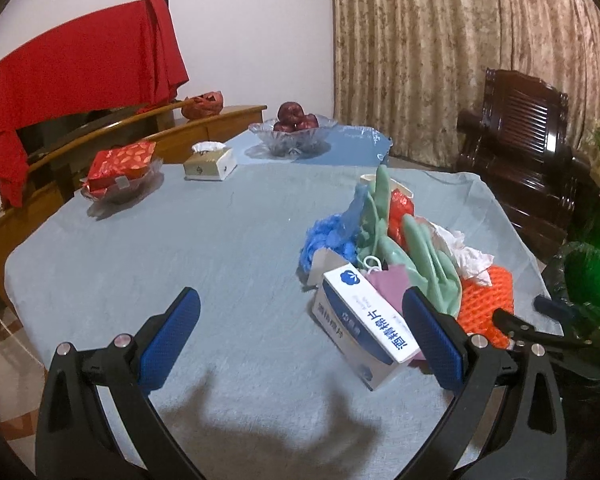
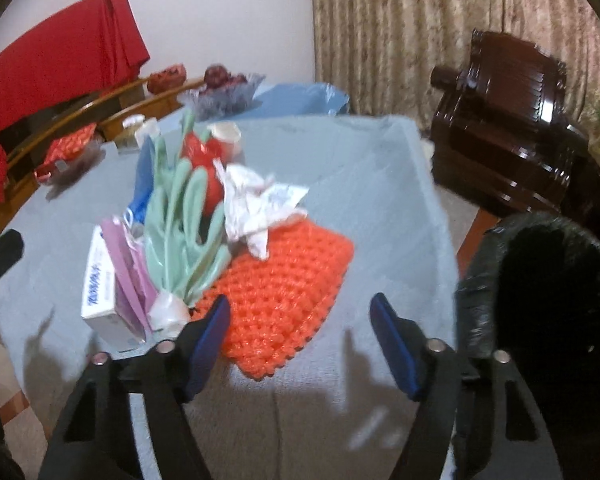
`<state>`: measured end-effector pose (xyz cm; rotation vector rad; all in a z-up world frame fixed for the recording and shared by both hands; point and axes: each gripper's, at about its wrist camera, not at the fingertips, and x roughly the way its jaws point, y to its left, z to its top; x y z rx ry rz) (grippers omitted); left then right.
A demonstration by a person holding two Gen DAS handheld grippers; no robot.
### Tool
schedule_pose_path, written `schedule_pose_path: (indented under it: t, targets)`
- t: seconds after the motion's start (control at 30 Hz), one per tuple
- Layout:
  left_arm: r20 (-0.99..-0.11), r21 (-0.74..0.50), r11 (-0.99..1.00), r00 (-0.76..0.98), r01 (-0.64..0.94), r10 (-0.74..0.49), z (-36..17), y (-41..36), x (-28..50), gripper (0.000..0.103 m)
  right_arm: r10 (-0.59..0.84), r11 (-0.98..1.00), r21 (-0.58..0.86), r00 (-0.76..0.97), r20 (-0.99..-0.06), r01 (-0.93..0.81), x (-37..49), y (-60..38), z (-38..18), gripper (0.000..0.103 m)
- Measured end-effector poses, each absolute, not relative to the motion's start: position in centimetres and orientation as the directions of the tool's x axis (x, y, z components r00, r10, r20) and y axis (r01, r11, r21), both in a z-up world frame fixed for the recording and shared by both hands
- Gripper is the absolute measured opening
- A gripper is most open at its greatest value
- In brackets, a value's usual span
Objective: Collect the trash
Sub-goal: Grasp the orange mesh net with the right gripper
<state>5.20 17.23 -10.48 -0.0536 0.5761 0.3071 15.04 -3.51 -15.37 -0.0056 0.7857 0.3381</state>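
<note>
Left wrist view: my left tool (image 1: 300, 336) hangs low over the near part of the table (image 1: 180, 248), pointing forward along its grey-blue cloth. Its two blue-padded fingers (image 1: 172, 336) are spread wide apart and hold nothing. The right finger sits just beside a white and blue box (image 1: 364, 332); I cannot tell whether they touch. The box lies tilted at the near edge of a trash pile. Behind it in the pile are a pink mask (image 1: 388, 284), green gloves (image 1: 412, 248), a blue crumpled cover (image 1: 332, 240), a red wrapper (image 1: 400, 212), white paper (image 1: 468, 256) and an orange net (image 1: 488, 300). At the far right, the black tip of my right tool (image 1: 540, 328) shows past the net. Farther back on the table stand a tissue box (image 1: 210, 164), a dish with a red packet (image 1: 122, 168) and a glass bowl of apples (image 1: 294, 128).

Right wrist view, somewhat blurred: my right tool (image 2: 300, 340) hovers over the near right part of the table (image 2: 380, 200), fingers wide apart and empty. Its left finger (image 2: 208, 344) overlaps the near corner of the orange net (image 2: 284, 288); contact is unclear. The pile lies ahead and to the left. A black-lined bin (image 2: 540, 300) stands off the table edge at the right, just beside the tool.
</note>
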Motion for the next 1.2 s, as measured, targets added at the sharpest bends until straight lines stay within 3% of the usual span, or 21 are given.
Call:
schedule_pose_path:
  t: [0.03, 0.1, 0.3, 0.47, 0.53, 0.67, 0.77, 0.9, 0.97, 1.0, 1.03, 1.1, 1.2]
  targets:
    - [-0.549, 0.032, 0.954, 0.792, -0.298, 0.266, -10.6, 17.2, 5.3, 0.098, 0.31, 0.942, 0.136, 0.642, -0.702, -0.307, 15.3, -3.5, -15.7, 0.061]
    - [-0.567, 0.02, 0.958, 0.785, -0.287, 0.247, -11.1, 17.2, 5.6, 0.098, 0.336, 0.933, 0.156, 0.622, -0.707, -0.325, 15.4, -3.3, -16.0, 0.044]
    - [-0.593, 0.04, 0.967, 0.772, -0.253, 0.227, -12.2, 15.7, 6.5, 0.098, 0.39, 0.91, 0.19, 0.601, -0.697, -0.37, 15.2, -3.7, -15.4, 0.02]
    - [-0.601, 0.034, 0.973, 0.773, -0.227, 0.201, -13.0, 14.3, 7.5, 0.096, 0.382, 0.916, 0.189, 0.62, -0.685, -0.355, 14.7, -5.1, -14.1, 0.019]
    - [-0.608, 0.042, 0.974, 0.767, -0.224, 0.203, -13.4, 13.8, 8.0, 0.084, 0.378, 0.917, 0.185, 0.627, -0.681, -0.353, 14.6, -5.4, -13.8, 0.019]
    - [-0.637, 0.049, 0.97, 0.741, -0.239, 0.215, -14.8, 13.5, 9.0, 0.077, 0.373, 0.919, 0.175, 0.63, -0.681, -0.355, 14.1, -5.7, -13.7, 0.019]
    - [-0.649, 0.061, 0.97, 0.729, -0.233, 0.216, -15.6, 13.5, 9.5, 0.064, 0.379, 0.916, 0.177, 0.627, -0.681, -0.36, 13.7, -5.7, -13.7, 0.019]
    - [-0.65, 0.019, 0.978, 0.74, -0.209, 0.171, -15.7, 13.9, 9.2, 0.037, 0.395, 0.909, 0.185, 0.632, -0.667, -0.373, 13.2, -5.8, -13.0, 0.019]
    - [-0.649, 0.012, 0.977, 0.742, -0.211, 0.168, -15.5, 14.3, 9.0, 0.033, 0.401, 0.907, 0.185, 0.639, -0.656, -0.378, 12.9, -5.8, -12.5, 0.019]
    - [-0.648, 0.002, 0.979, 0.745, -0.206, 0.158, -15.4, 14.5, 8.9, 0.02, 0.404, 0.906, 0.187, 0.641, -0.652, -0.38, 12.7, -6.0, -12.3, 0.019]
    - [-0.646, -0.005, 0.979, 0.748, -0.203, 0.152, -15.3, 14.8, 8.7, 0.015, 0.407, 0.905, 0.189, 0.643, -0.649, -0.382, 12.7, -6.0, -12.1, 0.019]
    - [-0.647, -0.005, 0.978, 0.747, -0.207, 0.155, -15.1, 15.2, 8.4, 0.009, 0.411, 0.903, 0.188, 0.648, -0.642, -0.387, 12.3, -6.2, -11.7, 0.019]
    - [-0.654, -0.008, 0.977, 0.74, -0.215, 0.157, -15.1, 15.6, 8.1, 0.009, 0.407, 0.904, 0.183, 0.65, -0.642, -0.386, 12.0, -6.3, -11.7, 0.019]
